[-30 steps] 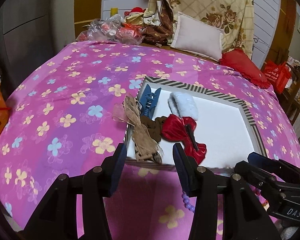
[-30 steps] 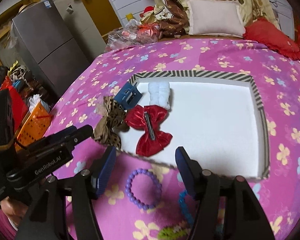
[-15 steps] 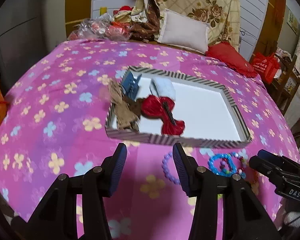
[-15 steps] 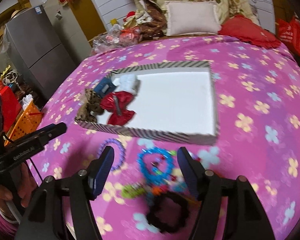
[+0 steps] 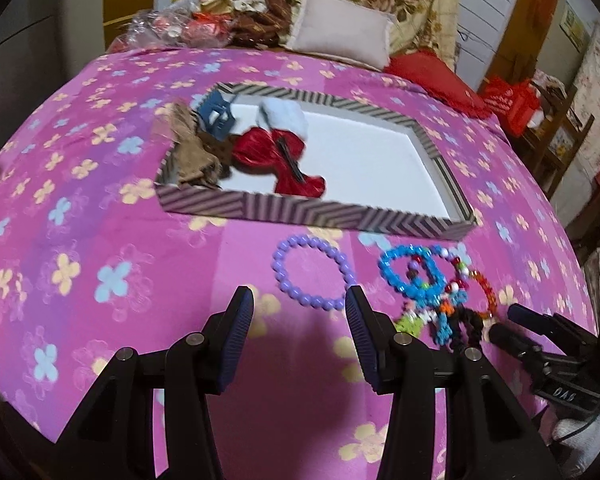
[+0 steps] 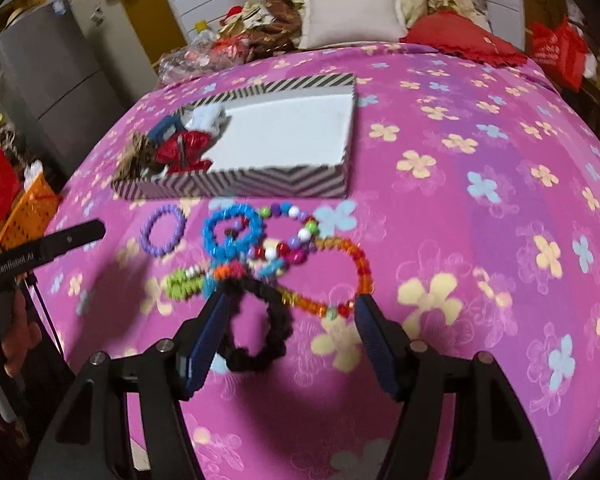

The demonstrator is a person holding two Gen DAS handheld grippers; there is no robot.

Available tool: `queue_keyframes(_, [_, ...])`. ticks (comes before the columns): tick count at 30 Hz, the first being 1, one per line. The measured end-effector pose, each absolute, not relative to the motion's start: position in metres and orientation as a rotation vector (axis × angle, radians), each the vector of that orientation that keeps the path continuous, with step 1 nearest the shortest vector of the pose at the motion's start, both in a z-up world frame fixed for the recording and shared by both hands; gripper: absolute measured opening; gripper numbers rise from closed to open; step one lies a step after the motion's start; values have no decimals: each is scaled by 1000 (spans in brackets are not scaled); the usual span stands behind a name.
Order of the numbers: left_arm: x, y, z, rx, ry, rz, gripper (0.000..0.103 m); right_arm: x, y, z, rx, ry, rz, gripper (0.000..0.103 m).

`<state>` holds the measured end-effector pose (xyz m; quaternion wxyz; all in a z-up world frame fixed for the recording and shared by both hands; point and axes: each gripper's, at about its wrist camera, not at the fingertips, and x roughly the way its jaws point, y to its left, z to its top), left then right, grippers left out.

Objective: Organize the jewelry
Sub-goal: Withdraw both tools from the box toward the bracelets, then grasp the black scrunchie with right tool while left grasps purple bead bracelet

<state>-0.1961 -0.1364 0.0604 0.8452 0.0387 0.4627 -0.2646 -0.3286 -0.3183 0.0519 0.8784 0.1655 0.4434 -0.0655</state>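
Observation:
A striped tray lies on the pink flowered bedspread, with a red bow, a blue claw clip and other hair pieces in its left end. In front of it lie a purple bead bracelet, a blue one, an orange one and a black scrunchie. My left gripper hovers open just short of the purple bracelet. My right gripper is open above the tangled pile, with the scrunchie lying loose between its fingers.
Pillows, a red cushion and bagged clutter crowd the bed's far end. An orange basket and a grey cabinet stand off the bed's left side. A hand holds the left gripper.
Both grippers have drawn back from over the tray toward the bed's near edge. The bracelets and scrunchie have come into view, and the right gripper now hangs over them.

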Motion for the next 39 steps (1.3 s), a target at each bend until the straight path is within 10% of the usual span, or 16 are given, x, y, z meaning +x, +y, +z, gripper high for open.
queue_keyframes(15, [-179,-123,45,41,1022,-498,46,-312,-290,34,149,972,-85,11])
queue_keyframes(39, [-147,-145,17,9,1095,-482,47,-341,-304,34,191,959,-75,27])
